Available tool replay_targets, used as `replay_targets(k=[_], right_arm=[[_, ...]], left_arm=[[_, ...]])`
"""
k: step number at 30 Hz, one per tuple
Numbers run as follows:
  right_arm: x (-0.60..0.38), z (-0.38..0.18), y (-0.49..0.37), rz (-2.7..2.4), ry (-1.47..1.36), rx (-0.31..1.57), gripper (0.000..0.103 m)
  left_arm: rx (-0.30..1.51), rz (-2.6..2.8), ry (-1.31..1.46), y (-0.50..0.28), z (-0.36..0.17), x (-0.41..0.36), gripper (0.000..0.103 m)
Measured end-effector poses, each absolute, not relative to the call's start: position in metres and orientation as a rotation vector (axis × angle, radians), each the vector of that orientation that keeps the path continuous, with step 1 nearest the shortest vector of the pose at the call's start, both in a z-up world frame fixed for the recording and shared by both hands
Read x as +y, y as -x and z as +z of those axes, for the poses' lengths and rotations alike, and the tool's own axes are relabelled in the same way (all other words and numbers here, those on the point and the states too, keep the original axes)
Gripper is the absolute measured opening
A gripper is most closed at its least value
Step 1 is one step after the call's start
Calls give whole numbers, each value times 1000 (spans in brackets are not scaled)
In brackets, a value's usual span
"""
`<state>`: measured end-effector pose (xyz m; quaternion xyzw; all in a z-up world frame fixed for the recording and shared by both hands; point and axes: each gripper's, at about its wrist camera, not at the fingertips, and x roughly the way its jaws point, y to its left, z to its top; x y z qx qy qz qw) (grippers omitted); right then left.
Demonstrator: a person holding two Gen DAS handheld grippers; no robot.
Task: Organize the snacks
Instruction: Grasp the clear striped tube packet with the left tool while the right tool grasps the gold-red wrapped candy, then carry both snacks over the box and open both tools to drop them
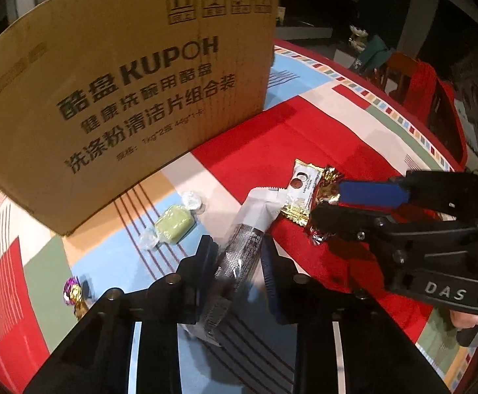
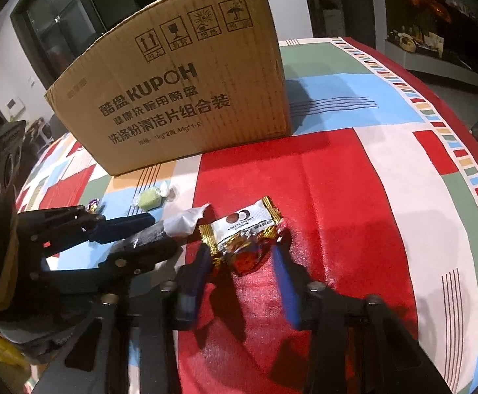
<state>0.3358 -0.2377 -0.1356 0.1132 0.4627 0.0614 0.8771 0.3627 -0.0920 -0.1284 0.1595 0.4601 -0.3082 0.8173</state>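
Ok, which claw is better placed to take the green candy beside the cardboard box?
Left, after it unloads. The green candy lies just ahead-left of the left claw; the right claw sits farther, across the grey packet. Both claws grip snacks now: left the packet, right a brown foil snack.

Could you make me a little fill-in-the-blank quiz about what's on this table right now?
1. The left gripper is closed on a long ____-and-white packet.
2. The right gripper straddles a crinkly ____ foil snack.
3. The green candy lies just in front of the cardboard ____.
4. The small twisted sweet has a ____ wrapper.

Missing words: silver; gold; box; purple
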Motion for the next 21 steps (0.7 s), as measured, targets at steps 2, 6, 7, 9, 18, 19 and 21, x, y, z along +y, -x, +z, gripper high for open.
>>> replay_targets(k=[2, 6, 7, 9, 18, 19, 21], right_arm=[[-237, -135, -336, 128, -230, 964, 30], [-238, -135, -334, 130, -237, 966, 28], [-239, -134, -333, 131, -240, 964, 28], [-239, -132, -331, 129, -238, 960, 28], [-233, -113, -317, 155, -216, 914, 28], [-232, -109, -316, 159, -212, 905, 28], [-230, -101, -313, 168, -205, 888, 28]], left_arm=[[986, -645, -324, -361, -127, -89, 28], [997, -630, -285, -357, -124, -83, 27], [997, -628, -279, -356, -123, -83, 26], [993, -627, -266, -353, -119, -81, 25], [953, -611, -214, -340, -98, -74, 23], [946, -607, -207, -338, -94, -73, 23], [932, -603, -195, -334, -88, -70, 23]])
